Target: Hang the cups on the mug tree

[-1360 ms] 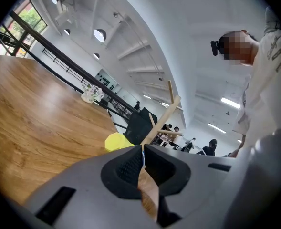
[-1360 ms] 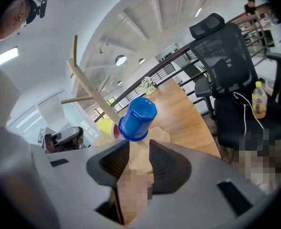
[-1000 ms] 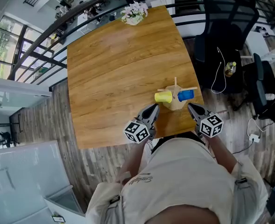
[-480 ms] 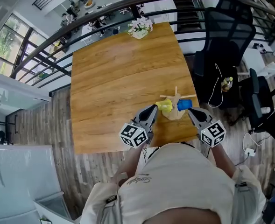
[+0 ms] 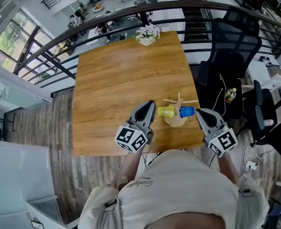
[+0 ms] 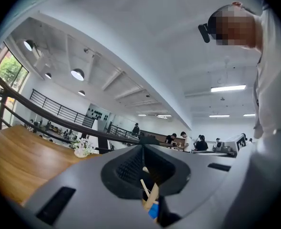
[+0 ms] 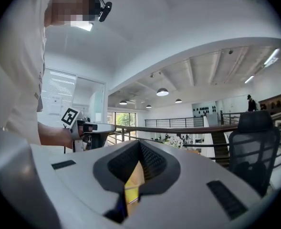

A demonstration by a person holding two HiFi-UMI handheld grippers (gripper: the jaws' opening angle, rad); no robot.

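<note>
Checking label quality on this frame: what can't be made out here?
- Head view: whether yellow cup and blue cup hang by their handles on the mug tree; too small, seen from above.
- Left gripper view: mug tree reduced to a sliver behind its shut jaws.
- Right gripper view: likewise, only a yellow sliver.
- Head view: table near edge, hidden by the person's torso.

Yellow cup [image 5: 167, 112] and blue cup [image 5: 187, 111] hang on the wooden mug tree [image 5: 177, 121].
</note>
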